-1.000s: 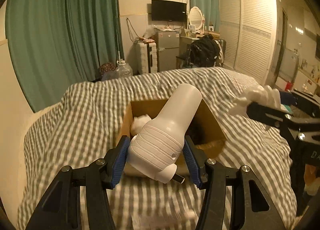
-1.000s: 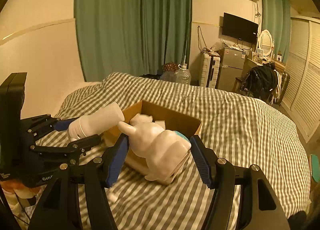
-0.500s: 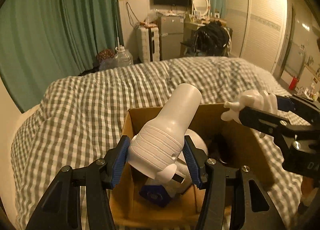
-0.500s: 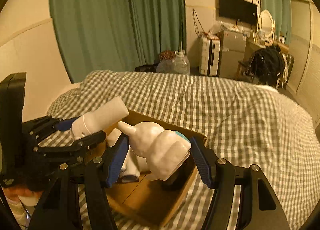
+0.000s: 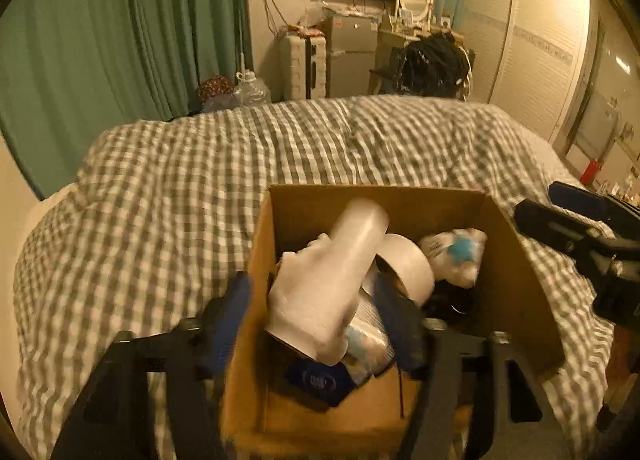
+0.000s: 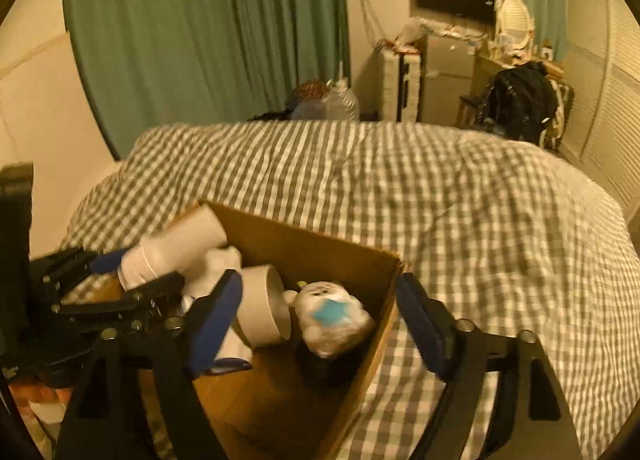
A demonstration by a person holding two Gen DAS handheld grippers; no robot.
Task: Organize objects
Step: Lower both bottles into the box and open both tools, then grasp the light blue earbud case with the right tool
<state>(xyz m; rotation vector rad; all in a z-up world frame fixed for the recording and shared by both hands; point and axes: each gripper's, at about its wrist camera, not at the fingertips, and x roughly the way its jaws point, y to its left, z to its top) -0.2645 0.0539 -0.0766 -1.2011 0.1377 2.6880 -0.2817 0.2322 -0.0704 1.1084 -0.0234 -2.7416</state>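
Both claws hang over the cardboard box (image 5: 516,292) on the checked bedspread (image 5: 168,196). Our left gripper (image 5: 320,300) has its blue-padded fingers spread wider than the white hair dryer (image 5: 332,280) between them; we see a gap on either side, so the grip looks released, though blur softens the edges. That dryer lies tilted in the box, nozzle pointing to the far wall of the box and its fat end near us, resting on a roll of white tape (image 5: 408,264) and other clutter. A dark blue item (image 5: 320,380) sits below it at the near end of the box, too blurred to name.

Our right gripper (image 6: 320,324) is also spread wide and grasps nothing; its left finger (image 6: 216,316) stands inside the box and its right finger (image 6: 424,328) hangs just outside the box's right wall. Between them, down in the box, lies the white plush toy (image 6: 332,320) with a blue star on its front, just right of the tape roll (image 6: 264,312).

From the right wrist view the left gripper (image 6: 132,280) shows at the left, the dryer (image 6: 176,252) along the box's left wall. Beyond the bed hangs a green curtain (image 6: 208,28).
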